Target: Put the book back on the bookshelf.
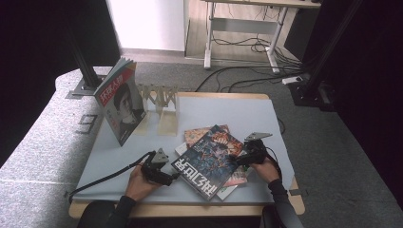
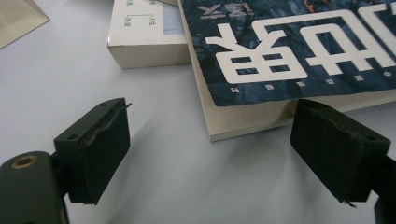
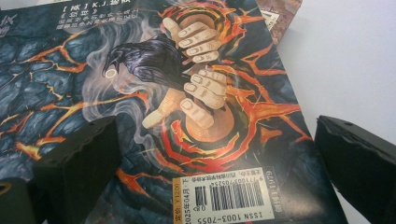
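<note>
The dark blue magazine [image 1: 211,160] lies face up on top of a loose stack near the front edge of the pale blue-grey table [image 1: 209,111], angled across the books under it. Beneath it sit a reddish-covered magazine [image 1: 196,134] that peeks out at the far side and a thick cream-paged book [image 2: 144,44] whose block of pages shows at the left corner. The left gripper [image 1: 161,173] sits just beside the stack's left corner, low over the table; its 2 black jaws stand wide apart with nothing between them, and in the left gripper view the magazine's corner lies just ahead of the right jaw. The right gripper [image 1: 248,153] is at the stack's right edge; its jaws are also spread wide, gripping nothing, hanging over the glossy cover [image 3: 187,107].

That cover shows cracked, lava-like orange veins on blue rock, a black raven and 2 clasped hands. Large white Chinese characters run across it; a barcode label [image 3: 224,196] reads "ISSN 1003-7055" and "2025年04月".

Well apart, at the table's far left, a portrait magazine [image 1: 119,102] stands tilted upright against a pale, translucent zigzag rack [image 1: 159,99]. Beyond the table lie grey carpet and black cables [image 1: 247,78].
</note>
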Motion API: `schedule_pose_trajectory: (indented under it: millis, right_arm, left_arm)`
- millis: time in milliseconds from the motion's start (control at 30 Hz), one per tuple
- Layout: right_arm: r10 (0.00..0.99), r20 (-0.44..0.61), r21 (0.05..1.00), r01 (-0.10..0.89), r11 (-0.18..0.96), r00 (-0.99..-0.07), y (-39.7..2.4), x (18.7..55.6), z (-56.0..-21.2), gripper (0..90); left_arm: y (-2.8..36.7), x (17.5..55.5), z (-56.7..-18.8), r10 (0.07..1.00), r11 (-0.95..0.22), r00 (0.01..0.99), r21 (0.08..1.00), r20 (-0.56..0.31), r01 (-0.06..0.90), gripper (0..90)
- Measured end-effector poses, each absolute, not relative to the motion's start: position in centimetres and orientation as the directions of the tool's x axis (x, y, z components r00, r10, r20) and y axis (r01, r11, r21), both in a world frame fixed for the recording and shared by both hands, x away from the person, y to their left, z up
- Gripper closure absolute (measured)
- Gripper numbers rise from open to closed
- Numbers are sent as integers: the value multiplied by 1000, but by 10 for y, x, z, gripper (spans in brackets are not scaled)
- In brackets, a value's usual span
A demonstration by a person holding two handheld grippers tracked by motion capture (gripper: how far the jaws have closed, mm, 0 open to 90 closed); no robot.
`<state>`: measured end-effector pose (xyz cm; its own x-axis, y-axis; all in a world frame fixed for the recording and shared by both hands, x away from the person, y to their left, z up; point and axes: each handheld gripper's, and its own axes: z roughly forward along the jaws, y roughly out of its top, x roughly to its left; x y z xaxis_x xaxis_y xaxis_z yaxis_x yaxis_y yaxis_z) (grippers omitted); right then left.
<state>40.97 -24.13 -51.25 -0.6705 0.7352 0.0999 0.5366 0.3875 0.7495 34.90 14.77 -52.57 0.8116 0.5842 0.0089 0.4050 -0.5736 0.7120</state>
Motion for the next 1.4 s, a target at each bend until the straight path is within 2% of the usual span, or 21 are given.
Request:
schedule_pose_trajectory:
  millis: [1400]
  right_arm:
    - [749,95,739,551,388,-656,-260,356,-511,22]
  left_arm:
    - [153,412,-520,737,-445,675,734,-24,513,114]
